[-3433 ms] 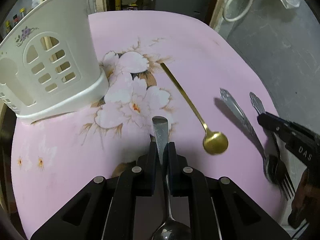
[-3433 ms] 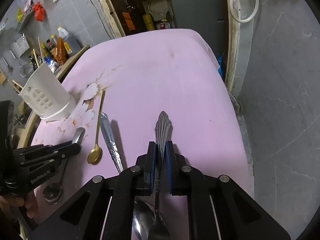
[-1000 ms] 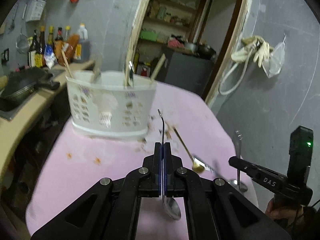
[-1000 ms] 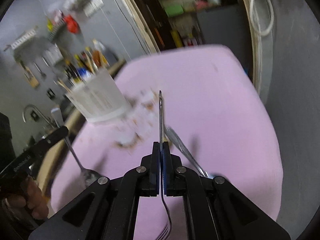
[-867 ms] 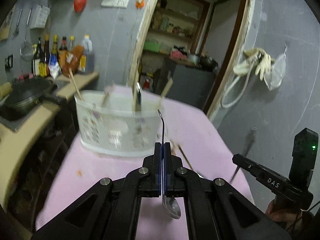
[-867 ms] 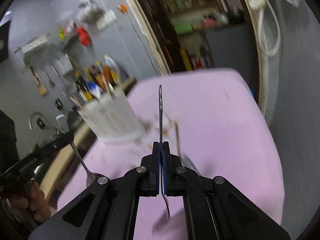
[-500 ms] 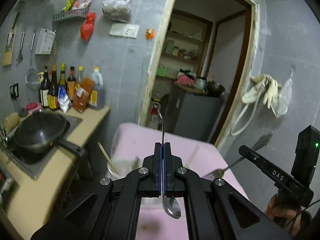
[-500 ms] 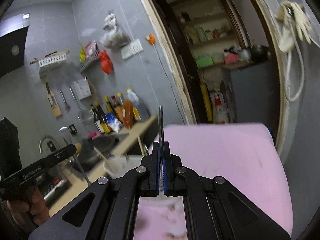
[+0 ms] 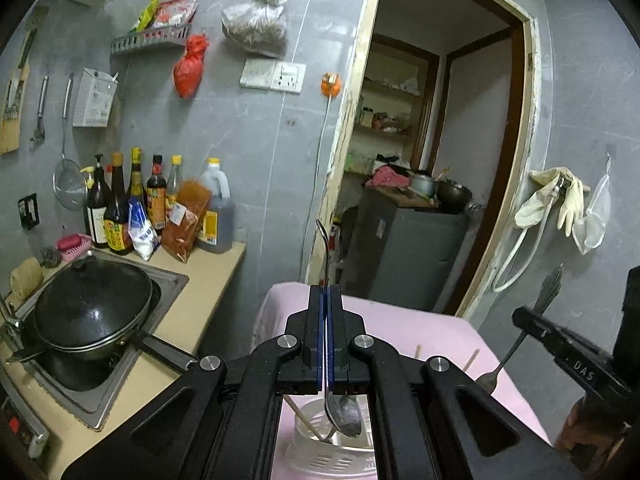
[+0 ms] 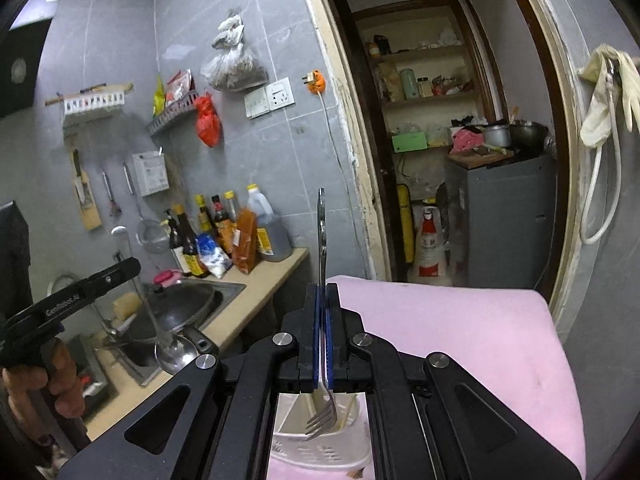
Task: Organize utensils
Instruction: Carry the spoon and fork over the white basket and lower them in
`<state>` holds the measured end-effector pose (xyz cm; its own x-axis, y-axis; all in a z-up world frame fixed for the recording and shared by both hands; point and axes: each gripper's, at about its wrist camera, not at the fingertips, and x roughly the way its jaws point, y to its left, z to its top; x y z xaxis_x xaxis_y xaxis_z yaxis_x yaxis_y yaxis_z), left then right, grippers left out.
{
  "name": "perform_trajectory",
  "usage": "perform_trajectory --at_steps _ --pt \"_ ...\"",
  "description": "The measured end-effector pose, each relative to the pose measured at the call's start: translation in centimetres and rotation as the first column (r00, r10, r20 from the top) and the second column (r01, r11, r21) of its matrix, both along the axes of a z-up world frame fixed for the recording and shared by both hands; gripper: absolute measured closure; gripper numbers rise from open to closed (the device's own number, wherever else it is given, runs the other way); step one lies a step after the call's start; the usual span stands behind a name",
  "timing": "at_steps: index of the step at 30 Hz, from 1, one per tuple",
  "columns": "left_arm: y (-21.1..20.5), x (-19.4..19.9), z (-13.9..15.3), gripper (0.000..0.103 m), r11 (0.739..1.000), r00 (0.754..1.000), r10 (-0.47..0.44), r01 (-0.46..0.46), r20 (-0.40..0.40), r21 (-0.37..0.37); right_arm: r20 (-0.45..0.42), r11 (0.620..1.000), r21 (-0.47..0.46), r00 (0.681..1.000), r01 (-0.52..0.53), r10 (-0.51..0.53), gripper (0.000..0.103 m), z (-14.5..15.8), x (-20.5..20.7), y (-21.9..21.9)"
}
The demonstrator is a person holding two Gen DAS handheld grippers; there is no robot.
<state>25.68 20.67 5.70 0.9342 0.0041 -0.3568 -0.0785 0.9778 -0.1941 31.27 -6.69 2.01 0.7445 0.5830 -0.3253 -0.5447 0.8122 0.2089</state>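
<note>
Room: grey-tiled kitchen, pink table (image 9: 420, 332) at 6 o'clock.
Left gripper (image 9: 325, 304): pinched a spoon (image 9: 342, 410), bowl down over the white holder (image 9: 340, 444).
Right gripper (image 10: 322, 304): clamped a fork (image 10: 322, 410), tines down above the holder.
Tip: lower each straight into a compartment, clear of the chopsticks (image 9: 302, 416), then let go.

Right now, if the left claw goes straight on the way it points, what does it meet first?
Probably the far end of the pink table, past the white holder below; depth is unclear. The left claw is shut on a spoon.
</note>
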Motion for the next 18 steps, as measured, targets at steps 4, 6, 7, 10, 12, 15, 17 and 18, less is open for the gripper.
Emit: perform_trajectory --at_steps 4,6,7,10,12,15,17,18 --pt "-0.4 1.1 -2.0 0.103 1.0 1.0 -0.008 0.008 -0.023 0.02 0.009 0.999 -0.038 1.0 0.005 -0.005 0.103 -0.9 0.6 1.3" --pt "-0.9 1.5 -2.9 0.103 0.999 0.999 -0.011 0.013 -0.036 0.043 0.019 0.999 -0.044 1.0 0.013 -0.013 0.102 -1.2 0.9 1.6" --pt "-1.1 1.7 -3.3 0.103 0.999 0.999 -0.016 0.019 -0.045 0.049 0.02 0.999 -0.042 1.0 0.017 -0.016 0.102 -1.2 1.1 1.6" --pt "-1.5 2.2 -4.4 0.103 0.998 0.997 -0.03 0.033 -0.07 0.049 0.013 0.999 -0.033 1.0 0.017 -0.016 0.102 -1.1 1.5 1.8" --pt "-1.6 2.3 -4.8 0.103 0.998 0.997 -0.032 0.035 -0.077 0.049 0.014 1.0 -0.025 1.0 0.014 -0.014 0.102 -0.9 1.5 1.7" --pt "-1.8 2.6 -5.2 0.103 0.998 0.996 -0.035 0.04 -0.088 0.047 0.02 1.0 -0.015 1.0 0.012 -0.012 0.103 -0.4 1.6 1.8" --pt "-1.8 2.7 -5.4 0.103 0.998 0.995 -0.033 0.038 -0.095 0.046 0.024 1.0 -0.008 1.0 0.008 -0.008 0.103 -0.1 1.7 1.8" --pt "-1.8 2.7 -5.4 0.103 0.998 0.995 -0.032 0.036 -0.098 0.043 0.025 1.0 -0.011 1.0 0.005 -0.005 0.103 -0.1 1.7 1.9"
